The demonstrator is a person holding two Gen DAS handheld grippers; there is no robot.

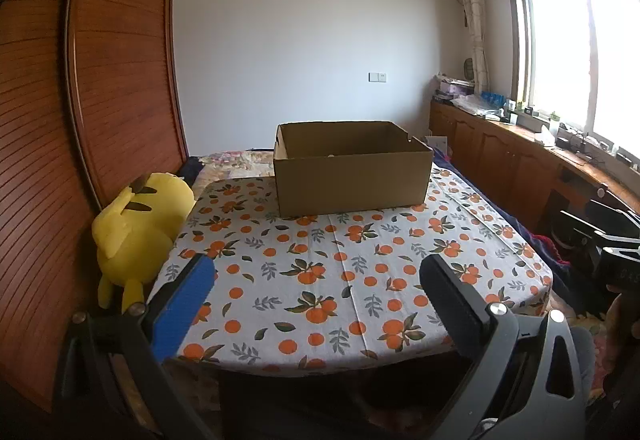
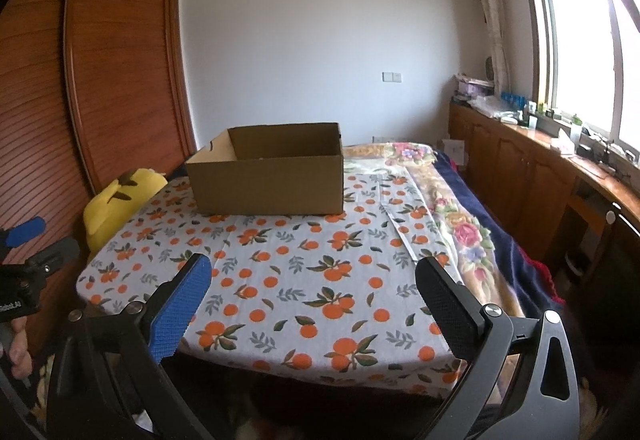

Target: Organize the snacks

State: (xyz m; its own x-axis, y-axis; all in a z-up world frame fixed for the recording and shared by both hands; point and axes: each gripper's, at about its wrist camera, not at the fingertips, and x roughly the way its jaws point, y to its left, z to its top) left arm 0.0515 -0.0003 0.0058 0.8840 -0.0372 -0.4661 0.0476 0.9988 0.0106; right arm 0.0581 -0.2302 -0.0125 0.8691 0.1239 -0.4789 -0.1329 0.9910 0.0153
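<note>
The left claw (image 1: 316, 272) stands with its two fingers spread wide apart, nothing between them and nothing touched; the right claw (image 2: 312, 272) is spread just as wide, likewise empty; each has a blue pad (image 1: 182, 310) on its left finger and a black pad (image 1: 452, 304) on its right. Both claws hang above the near edge of the tabletop (image 1: 360, 280), angled gently downward and pointing across the orange-patterned cloth (image 2: 304, 272) toward the cardboard box (image 1: 352, 168); the box sits open-topped at the far side of the cloth, well apart from both claws; in the right wrist view it lies to the left (image 2: 266, 168). A yellow plush toy (image 1: 136, 232) leans just beside the tabletop's left edge, against the wooden wardrobe (image 1: 80, 100). In the right wrist view the left claw shows only as a blue tip and black frame at the left edge (image 2: 24, 232), with part of a hand (image 2: 18, 348) below it, cut off; the box's inside is mostly hidden by its walls, save a small pale speck that cannot be made out; no snacks can be made out anywhere.
</note>
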